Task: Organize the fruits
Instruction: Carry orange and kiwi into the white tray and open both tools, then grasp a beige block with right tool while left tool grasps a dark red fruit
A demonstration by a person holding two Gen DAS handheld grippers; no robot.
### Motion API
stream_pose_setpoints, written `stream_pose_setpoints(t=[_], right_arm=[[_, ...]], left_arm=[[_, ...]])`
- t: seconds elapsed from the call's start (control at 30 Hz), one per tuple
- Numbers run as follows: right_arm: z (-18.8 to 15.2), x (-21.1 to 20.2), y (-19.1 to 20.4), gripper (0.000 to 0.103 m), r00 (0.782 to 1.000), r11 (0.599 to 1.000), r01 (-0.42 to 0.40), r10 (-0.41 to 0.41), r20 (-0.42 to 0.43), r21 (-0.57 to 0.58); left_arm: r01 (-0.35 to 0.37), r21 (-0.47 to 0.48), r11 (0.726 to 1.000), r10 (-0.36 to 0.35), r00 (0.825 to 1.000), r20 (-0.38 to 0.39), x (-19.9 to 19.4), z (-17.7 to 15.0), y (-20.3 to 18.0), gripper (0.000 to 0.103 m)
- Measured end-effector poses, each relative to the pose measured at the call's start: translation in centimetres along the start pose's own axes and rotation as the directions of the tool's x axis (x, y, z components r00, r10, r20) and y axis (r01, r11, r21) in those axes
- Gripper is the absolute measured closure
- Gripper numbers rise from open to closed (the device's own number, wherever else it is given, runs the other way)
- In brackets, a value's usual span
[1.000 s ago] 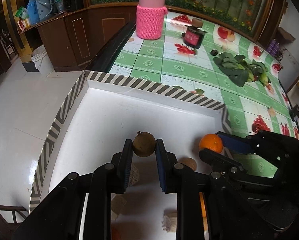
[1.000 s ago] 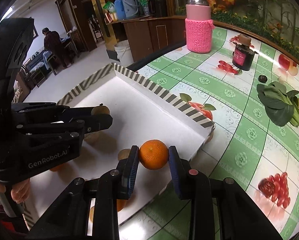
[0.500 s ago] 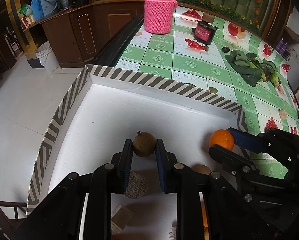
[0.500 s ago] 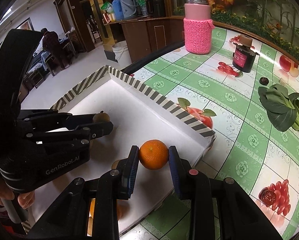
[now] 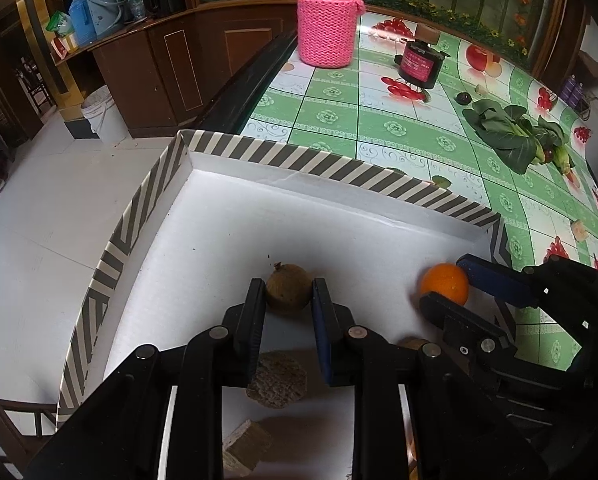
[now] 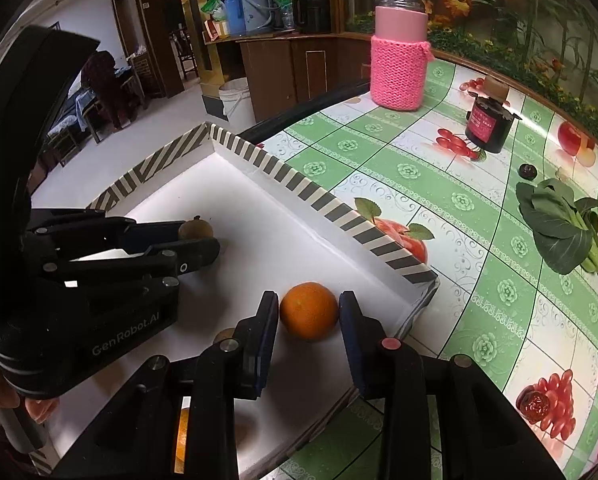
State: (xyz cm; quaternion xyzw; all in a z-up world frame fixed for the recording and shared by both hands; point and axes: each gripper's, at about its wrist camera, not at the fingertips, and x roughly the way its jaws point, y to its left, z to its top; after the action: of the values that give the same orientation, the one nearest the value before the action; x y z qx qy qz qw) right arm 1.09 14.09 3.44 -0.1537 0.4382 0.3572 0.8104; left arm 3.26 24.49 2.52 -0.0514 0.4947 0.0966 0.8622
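Observation:
My left gripper [image 5: 288,294] is shut on a round brown fruit [image 5: 289,294], low over the floor of a white tray with a striped rim [image 5: 331,166]. The brown fruit also shows in the right wrist view [image 6: 195,230]. My right gripper [image 6: 308,312] stands around an orange [image 6: 309,311] over the tray's right end; a slight gap shows at each side between the pads and the fruit. The orange also shows in the left wrist view [image 5: 445,283].
Under the grippers in the tray lie a rough brown disc [image 5: 277,378], a tan block [image 5: 243,446] and another orange [image 6: 181,434]. On the green tablecloth stand a pink knitted jar [image 5: 327,20], a dark jar [image 5: 419,66] and leafy greens [image 5: 515,136].
Both grippers have lowered with their fruits toward the tray floor. The right jaws have eased slightly off the orange.

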Motion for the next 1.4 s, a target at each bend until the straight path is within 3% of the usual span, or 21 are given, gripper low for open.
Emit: stream_pose_setpoints(t=[0.27, 0.33, 0.4, 0.67, 0.8, 1.4], right_arm=[[-0.4, -1.0, 0.2, 0.053, 0.999, 0.999, -0.034, 0.034, 0.015, 0.014], [-0.4, -1.7, 0.0, 0.052, 0.999, 0.999, -0.039, 0.038, 0.026, 0.021], [-0.6, -2.4, -0.1, 0.05, 0.998, 0.999, -0.045, 0.044, 0.034, 0.03], [-2.1, -6.5, -0.3, 0.038, 0.995, 0.998, -0.02, 0.015, 0.099, 0.052], [-3.1, -8.0, -0.1, 0.033, 0.993, 0.998, -0.02, 0.013, 0.118, 0.062], [-7.1, -11.4, 0.3, 0.03, 0.99, 0.994, -0.014, -0.002, 0.141, 0.11]], left_arm=[[-0.021, -0.021, 1.0, 0.021, 1.0, 0.006, -0.2, -0.3, 0.2, 0.081], [-0.026, -0.027, 0.999, 0.026, 1.0, 0.013, -0.6, -0.5, 0.3, 0.073], [-0.031, -0.031, 0.999, 0.032, 0.999, 0.031, -1.1, -0.6, 0.4, 0.05], [-0.067, -0.019, 0.998, 0.069, 0.987, 0.143, -4.9, -1.7, -0.1, 0.026], [-0.071, -0.02, 0.997, 0.073, 0.981, 0.181, -6.5, -2.5, -0.6, 0.026], [-0.068, -0.011, 0.998, 0.069, 0.97, 0.234, -9.7, -6.3, -2.4, 0.026]])
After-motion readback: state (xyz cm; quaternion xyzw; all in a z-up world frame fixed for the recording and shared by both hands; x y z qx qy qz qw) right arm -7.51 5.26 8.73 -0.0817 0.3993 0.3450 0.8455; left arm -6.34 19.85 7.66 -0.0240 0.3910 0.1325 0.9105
